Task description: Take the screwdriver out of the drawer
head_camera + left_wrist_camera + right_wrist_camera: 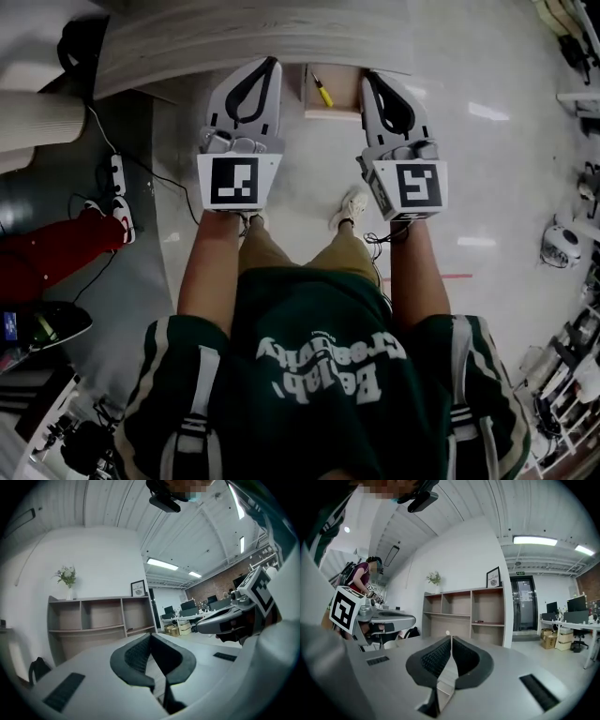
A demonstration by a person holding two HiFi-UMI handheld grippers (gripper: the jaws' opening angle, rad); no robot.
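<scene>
A flower vase (68, 579) and framed picture (138, 588) stand atop an open shelf unit (101, 617).

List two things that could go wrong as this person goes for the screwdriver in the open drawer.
1. The left gripper and right gripper both have their jaws shut. Reaching in like that would probably just shove the screwdriver.
2. The screwdriver lies near the left wall of the narrow drawer, so a jaw may catch that wall.
</scene>
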